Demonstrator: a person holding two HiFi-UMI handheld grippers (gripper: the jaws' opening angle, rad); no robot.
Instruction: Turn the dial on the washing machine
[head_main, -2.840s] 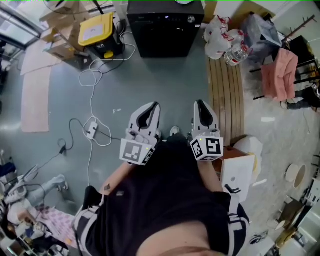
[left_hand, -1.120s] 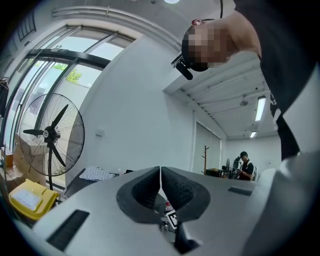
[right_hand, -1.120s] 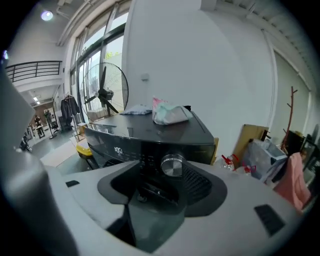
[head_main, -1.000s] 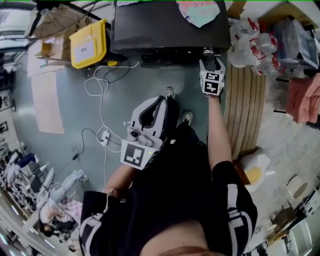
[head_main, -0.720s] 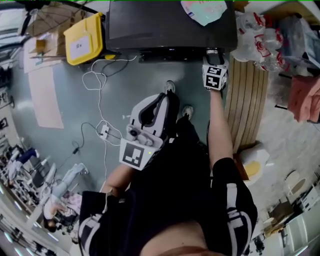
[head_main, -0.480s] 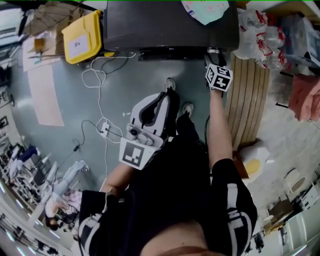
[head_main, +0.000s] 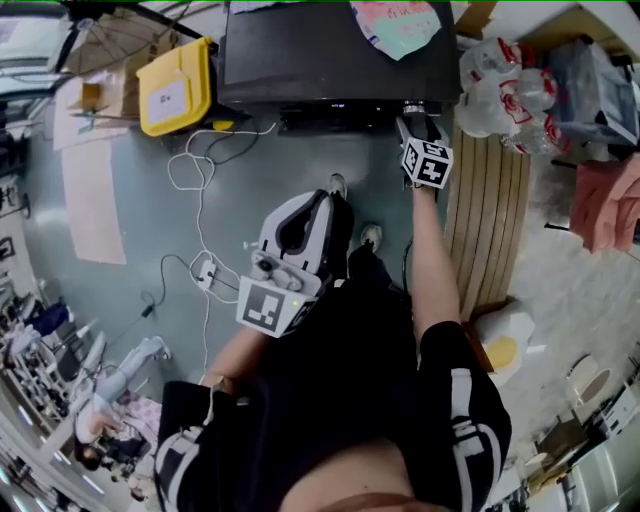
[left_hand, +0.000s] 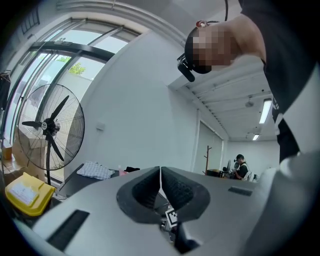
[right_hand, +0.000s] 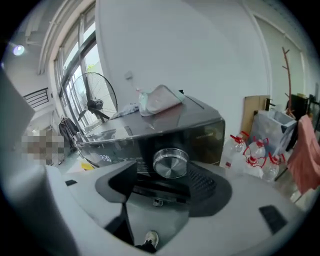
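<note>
The dark washing machine stands at the top of the head view. Its round silver dial sits on the front panel at the right end. My right gripper is stretched out to that dial. In the right gripper view the dial lies between the two black pads, which stand wide and are opening, with a gap on each side. My left gripper hangs close to my body, away from the machine, shut with nothing in it.
A patterned cloth lies on the machine's top. A yellow box sits left of it, with white cables and a power strip on the floor. Water bottles and a wooden pallet stand to the right.
My right gripper left its place by my body and reached out to the dial. Over the last second its marker cube has tilted and shifted slightly at the dial. The left gripper has stayed put.
</note>
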